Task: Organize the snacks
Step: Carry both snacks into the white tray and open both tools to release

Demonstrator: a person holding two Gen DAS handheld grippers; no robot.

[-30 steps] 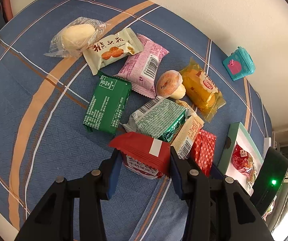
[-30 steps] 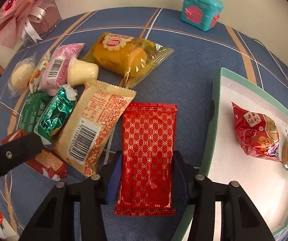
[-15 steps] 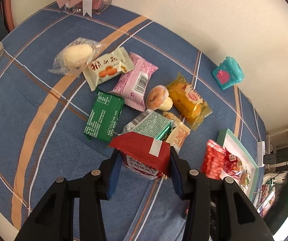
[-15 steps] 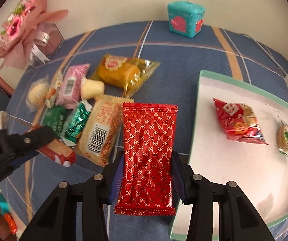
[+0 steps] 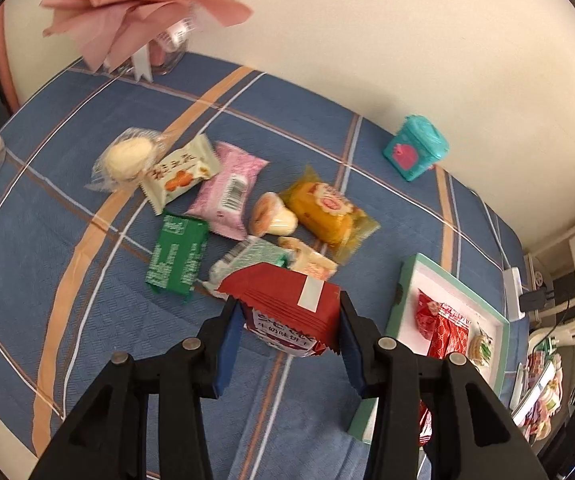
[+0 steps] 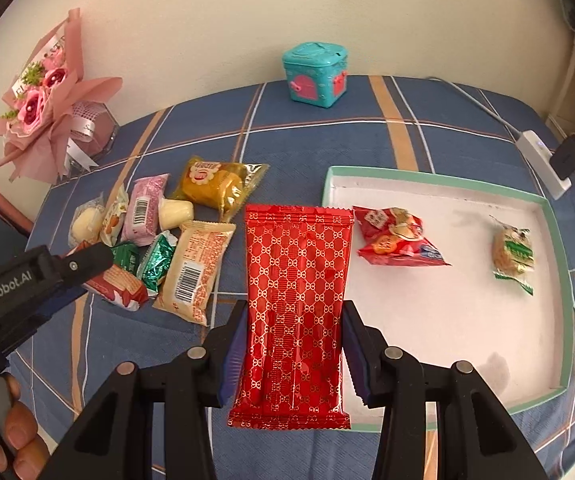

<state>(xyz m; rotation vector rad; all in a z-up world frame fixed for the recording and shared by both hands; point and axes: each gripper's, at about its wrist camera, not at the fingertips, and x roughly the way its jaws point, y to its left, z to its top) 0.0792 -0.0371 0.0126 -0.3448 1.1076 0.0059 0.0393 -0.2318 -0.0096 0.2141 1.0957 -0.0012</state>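
My left gripper (image 5: 289, 320) is shut on a dark red biscuit pack (image 5: 287, 308), held above the blue checked cloth. My right gripper (image 6: 293, 336) is shut on a long red patterned packet (image 6: 297, 292), lifted over the left rim of the green-edged white tray (image 6: 447, 320). The tray holds a red snack bag (image 6: 397, 238) and a small green-and-tan snack (image 6: 513, 250). In the right wrist view the left gripper (image 6: 83, 264) shows at the left with its red pack (image 6: 117, 284). Several snacks lie in a heap: orange cake (image 5: 329, 214), pink pack (image 5: 227, 194), green pack (image 5: 175, 258), jelly cup (image 5: 273, 220).
A teal toy chest (image 6: 315, 74) stands at the back near the wall. A pink bouquet (image 6: 51, 108) sits at the back left. A white power strip with a cable (image 6: 543, 160) lies at the right edge. A hand (image 6: 15, 436) shows at bottom left.
Both grippers rose with their packs, so the table looks farther away. The right gripper carried the red packet rightward, from the cloth beside the heap to over the tray's rim.
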